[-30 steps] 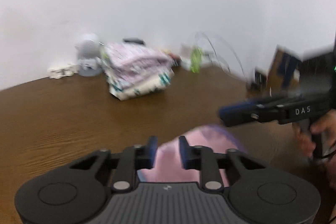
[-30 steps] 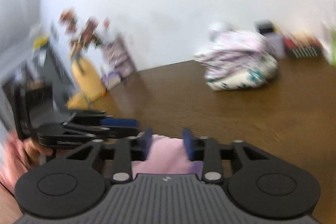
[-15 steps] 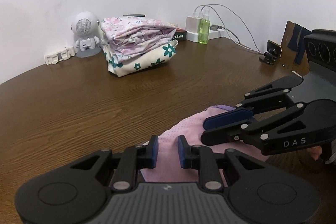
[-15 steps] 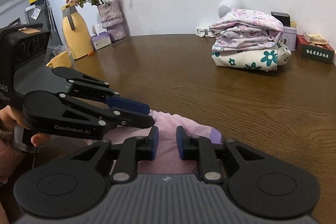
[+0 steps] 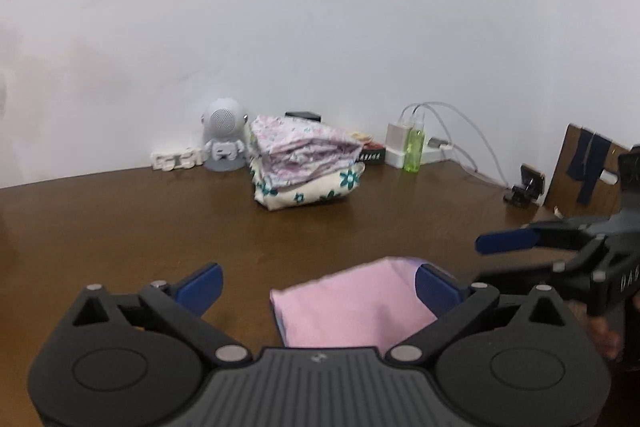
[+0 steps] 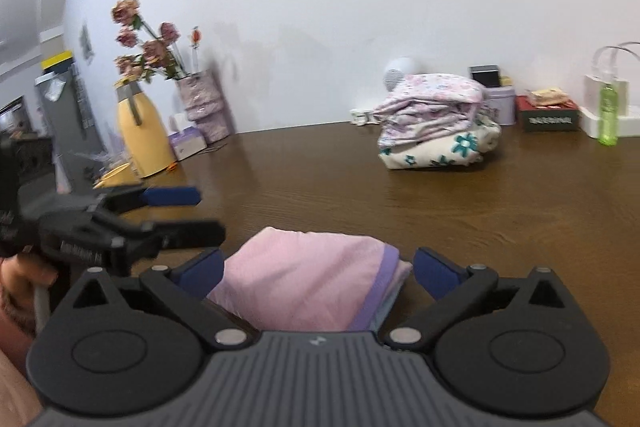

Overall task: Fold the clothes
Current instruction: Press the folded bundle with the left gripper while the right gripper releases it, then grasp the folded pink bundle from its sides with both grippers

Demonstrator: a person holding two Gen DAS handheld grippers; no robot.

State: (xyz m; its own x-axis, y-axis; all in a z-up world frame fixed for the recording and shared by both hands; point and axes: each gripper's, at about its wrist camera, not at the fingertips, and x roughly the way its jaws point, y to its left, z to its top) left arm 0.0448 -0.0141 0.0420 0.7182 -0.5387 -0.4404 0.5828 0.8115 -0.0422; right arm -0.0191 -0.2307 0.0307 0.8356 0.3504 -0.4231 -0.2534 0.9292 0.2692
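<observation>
Both grippers having spread wide off the cloth, I am hovering the left gripper (image 5: 318,287) and right gripper (image 6: 318,273) over the folded pink garment (image 6: 308,283) lying limp on the bench (image 6: 480,203), judging its soft, light folded edge best for gripping.

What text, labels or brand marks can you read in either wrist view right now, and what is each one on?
"DA": partial white lettering, cut off at the frame edge, on the right gripper body, left wrist view.
Left gripper body: white lettering, too blurred to read.
Dark red box: white label strip, too small to read.
White letter ornament beside the robot figurine: shapes unreadable.
Pink garment and folded stack: no text.
</observation>
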